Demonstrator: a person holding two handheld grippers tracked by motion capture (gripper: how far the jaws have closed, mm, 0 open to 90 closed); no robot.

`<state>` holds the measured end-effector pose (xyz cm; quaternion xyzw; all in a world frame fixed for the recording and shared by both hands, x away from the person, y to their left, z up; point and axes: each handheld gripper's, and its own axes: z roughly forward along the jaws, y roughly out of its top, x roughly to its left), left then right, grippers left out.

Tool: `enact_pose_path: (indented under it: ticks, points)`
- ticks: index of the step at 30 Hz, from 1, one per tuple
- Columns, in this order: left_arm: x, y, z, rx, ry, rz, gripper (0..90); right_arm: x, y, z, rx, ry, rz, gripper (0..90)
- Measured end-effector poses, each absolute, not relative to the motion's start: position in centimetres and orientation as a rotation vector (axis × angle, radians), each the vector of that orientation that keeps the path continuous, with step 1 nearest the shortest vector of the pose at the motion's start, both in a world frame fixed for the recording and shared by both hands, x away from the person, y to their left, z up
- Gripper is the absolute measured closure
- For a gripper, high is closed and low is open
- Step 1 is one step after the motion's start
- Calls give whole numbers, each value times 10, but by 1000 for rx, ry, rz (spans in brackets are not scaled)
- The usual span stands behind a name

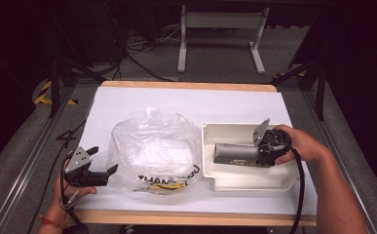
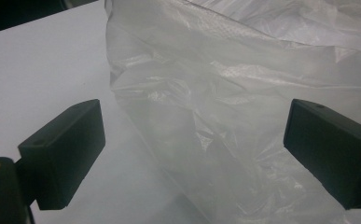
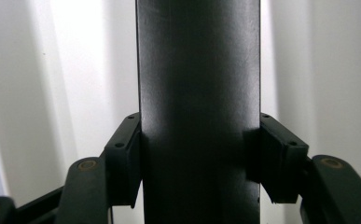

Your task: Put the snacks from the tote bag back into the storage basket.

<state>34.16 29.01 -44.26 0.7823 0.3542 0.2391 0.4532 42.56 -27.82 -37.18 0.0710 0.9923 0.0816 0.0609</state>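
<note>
A clear crumpled plastic bag (image 1: 152,152) with dark and yellow print lies in the middle of the white table cover (image 1: 127,100). My left gripper (image 1: 101,168) sits just left of it, jaws open, with the bag (image 2: 243,107) filling the space ahead of the pads (image 2: 64,151). A dark grey rectangular bar (image 1: 235,153) lies inside a cream plastic tray (image 1: 225,183) at the right. My right gripper (image 1: 260,155) is shut on the bar's right end. In the right gripper view both pads (image 3: 127,158) press on the sides of the bar (image 3: 199,107).
The table's wooden edge (image 1: 186,217) runs along the front. A cable (image 1: 300,195) trails from the right gripper toward the front edge. Beyond the table stand a white table frame (image 1: 220,29) and dark floor with cables.
</note>
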Motion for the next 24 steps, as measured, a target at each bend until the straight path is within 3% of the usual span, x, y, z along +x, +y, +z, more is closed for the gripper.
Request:
enact_pose_path:
  ticks: [24]
  points:
    - [341, 291, -443, 1931, 876, 588, 63, 423, -288, -361, 265, 2922, 313, 377]
